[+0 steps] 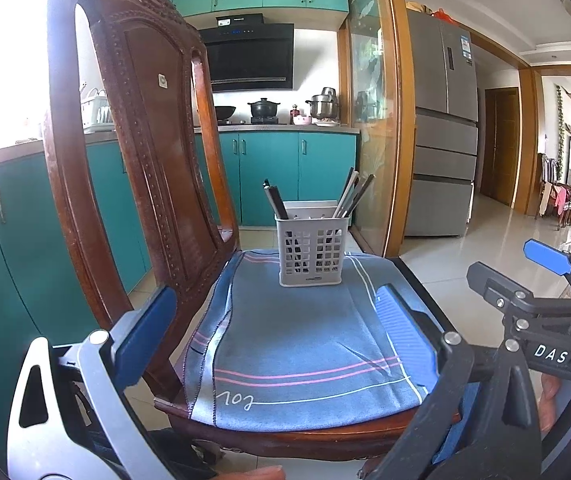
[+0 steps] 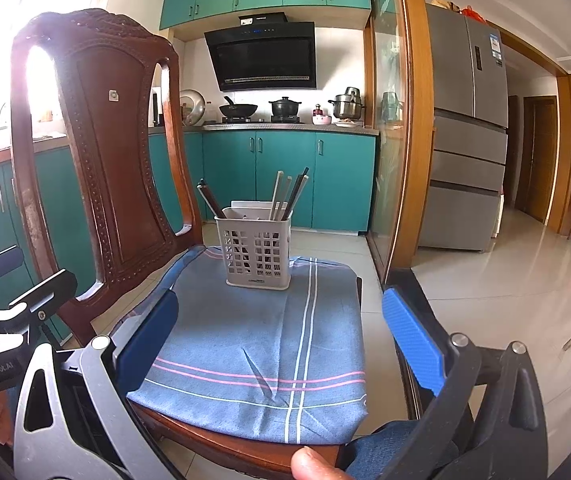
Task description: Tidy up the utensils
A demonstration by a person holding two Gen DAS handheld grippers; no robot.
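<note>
- the grey slotted utensil holder (image 1: 310,247) stands upright toward the far edge of the blue cloth (image 1: 305,344) spread over the seat of the wooden chair (image 1: 137,128); no counter carries anything here.
- the utensils (image 2: 285,194) already stand in it as two groups, a dark pair leaning left and a larger bunch leaning right, with their long axes near vertical and splayed outward.
- the left claw (image 1: 285,332) is released, its blue pads wide apart and empty; the holder lies straight ahead of it, well apart, across bare cloth.
- the right claw (image 2: 281,336) is likewise released and grasps nothing; the holder sits ahead and slightly left of its centre line.
- neither arm looks clearly nearer; the right view puts the right-leaning bunch closer to its axis.
- judged from this, any grasp needs a forward reach, closing across a handle from the side.
- no loose utensil shows on the cloth.
</note>
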